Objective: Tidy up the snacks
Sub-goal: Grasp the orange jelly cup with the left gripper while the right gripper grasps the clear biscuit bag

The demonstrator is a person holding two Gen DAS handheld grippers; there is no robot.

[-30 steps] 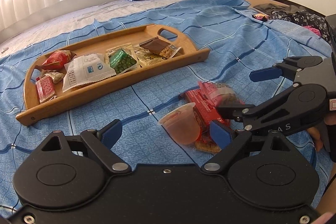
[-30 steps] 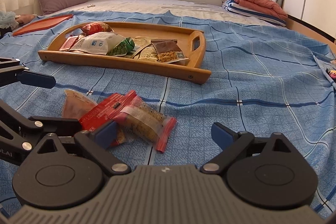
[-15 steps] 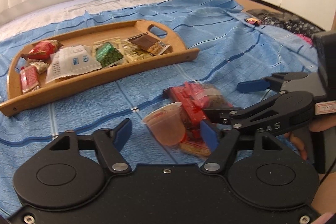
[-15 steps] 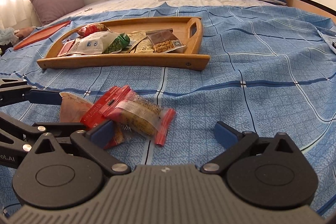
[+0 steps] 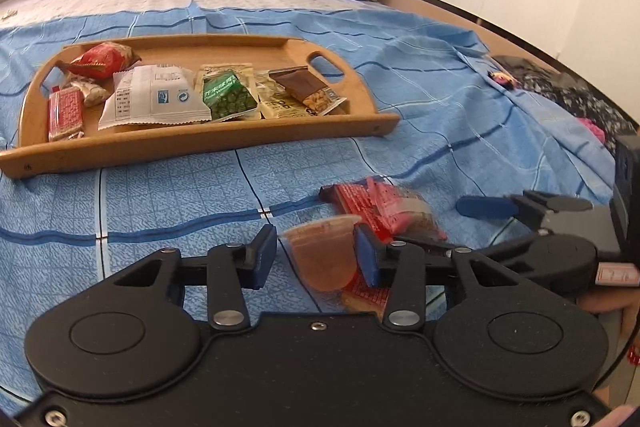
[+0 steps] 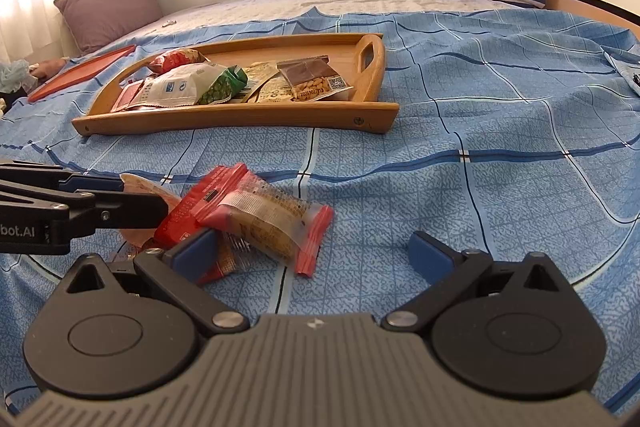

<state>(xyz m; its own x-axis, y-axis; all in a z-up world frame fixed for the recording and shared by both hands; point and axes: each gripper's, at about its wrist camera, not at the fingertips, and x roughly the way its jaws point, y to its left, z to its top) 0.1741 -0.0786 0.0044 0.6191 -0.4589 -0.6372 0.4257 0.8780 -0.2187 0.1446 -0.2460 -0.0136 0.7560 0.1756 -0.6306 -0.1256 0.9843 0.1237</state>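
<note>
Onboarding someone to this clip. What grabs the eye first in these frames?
First, the wooden tray on the blue checked bedspread, already lined with snack packets. Nearer the cameras, a loose heap of red and clear packets lies on the cover. At its left edge the left gripper has its jaws closing around a small jelly cup, while the right gripper stands open just behind the heap.
</note>
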